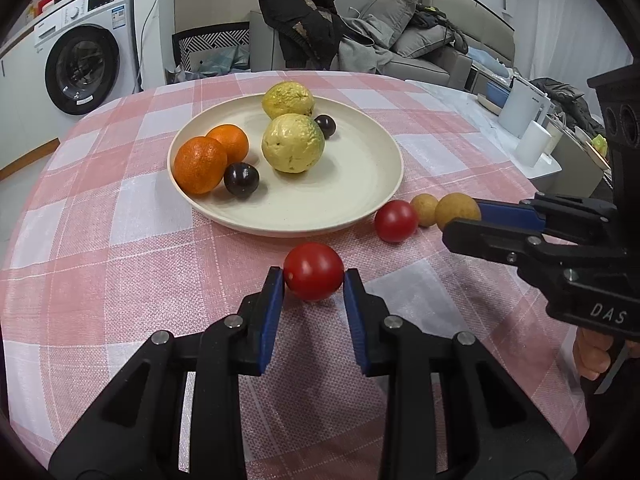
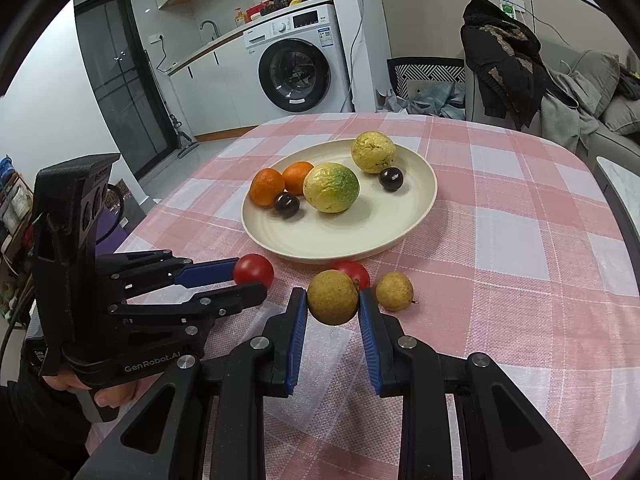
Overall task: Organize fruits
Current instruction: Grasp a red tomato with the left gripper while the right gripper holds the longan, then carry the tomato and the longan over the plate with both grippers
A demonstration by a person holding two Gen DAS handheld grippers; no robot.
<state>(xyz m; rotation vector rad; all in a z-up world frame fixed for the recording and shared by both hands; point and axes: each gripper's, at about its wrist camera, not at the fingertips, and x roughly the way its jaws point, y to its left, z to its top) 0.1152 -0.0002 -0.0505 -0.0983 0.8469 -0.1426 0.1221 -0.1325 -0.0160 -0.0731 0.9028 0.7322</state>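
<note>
A cream plate (image 1: 360, 184) (image 2: 416, 216) on the pink checked tablecloth holds two oranges (image 1: 200, 164), two yellow-green guavas (image 1: 292, 142) and two dark plums (image 1: 241, 179). My left gripper (image 1: 314, 276) is shut on a red tomato (image 1: 314, 270) (image 2: 253, 269) just in front of the plate. My right gripper (image 2: 333, 298) is shut on a tan round fruit (image 2: 332, 297) (image 1: 457, 210). A second tomato (image 1: 396, 220) (image 2: 354, 270) and a smaller tan fruit (image 1: 425, 209) (image 2: 394, 291) lie on the cloth beside it.
The round table's edge curves close on the left and right. White containers on a tray (image 1: 532, 144) stand on a side surface at the right. A washing machine (image 2: 300, 64) and a sofa with clothes (image 1: 360, 32) are behind the table.
</note>
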